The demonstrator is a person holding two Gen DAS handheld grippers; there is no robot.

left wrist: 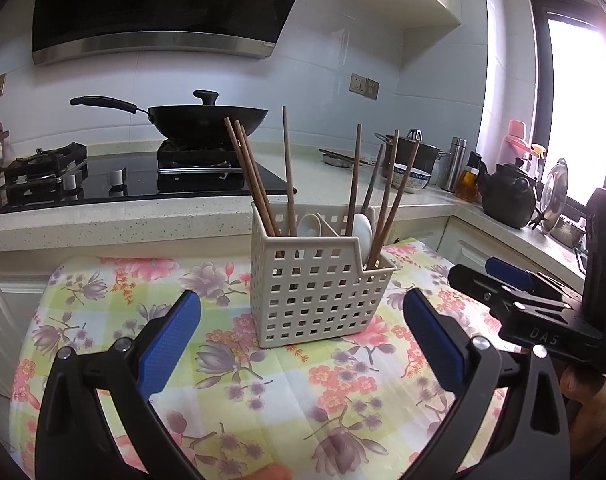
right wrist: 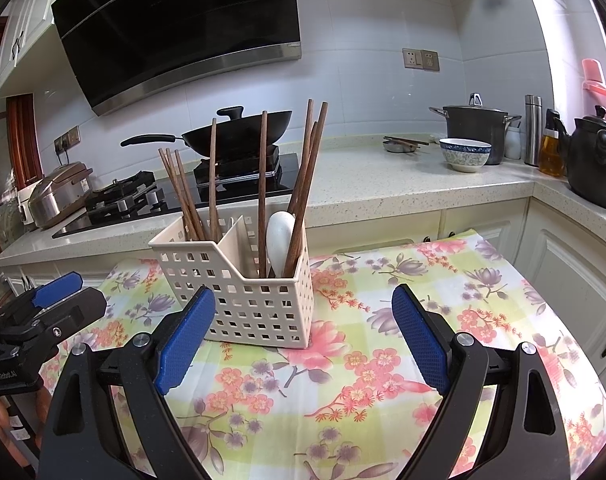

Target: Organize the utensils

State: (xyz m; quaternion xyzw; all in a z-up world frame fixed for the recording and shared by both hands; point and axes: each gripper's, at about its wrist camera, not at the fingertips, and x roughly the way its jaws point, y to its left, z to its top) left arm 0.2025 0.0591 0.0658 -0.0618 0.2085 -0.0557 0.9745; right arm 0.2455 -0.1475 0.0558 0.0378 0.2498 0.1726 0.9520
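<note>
From the left wrist view, the left tongs (left wrist: 301, 344) were seen spread wide with nothing between the blue pads (left wrist: 171, 344), held low over the flowered cloth (left wrist: 239, 404) covering the worktop. The cream slotted basket (left wrist: 315, 300) was set upright on the cloth just ahead of the tongs, apart from both pads. Brown chopsticks (left wrist: 251, 178) were stood leaning in the basket's taller left part, and more chopsticks with a white spoon (left wrist: 362, 232) were held in the lower right part. A second white spoon was glimpsed in the left part. The right tongs (left wrist: 507, 276) were caught at the right edge, beside the basket, and a hand (left wrist: 591, 404) was seen under their body. A black wok (left wrist: 207, 118) was seen behind on the stove.

From the right wrist view, the right tongs (right wrist: 305, 340) were likewise found released, wide apart and empty. The basket (right wrist: 259, 308) was placed close in front, its near left corner hidden behind the left pad (right wrist: 187, 340); whether the two touched could not be told. The divider, the chopsticks (right wrist: 303, 184) and the white spoon (right wrist: 279, 236) were clearly shown. The left tongs (right wrist: 57, 290) were caught at the left edge. A patterned bowl (right wrist: 465, 154) and a dark pot (right wrist: 477, 124) were seen on the far stone counter.
</note>
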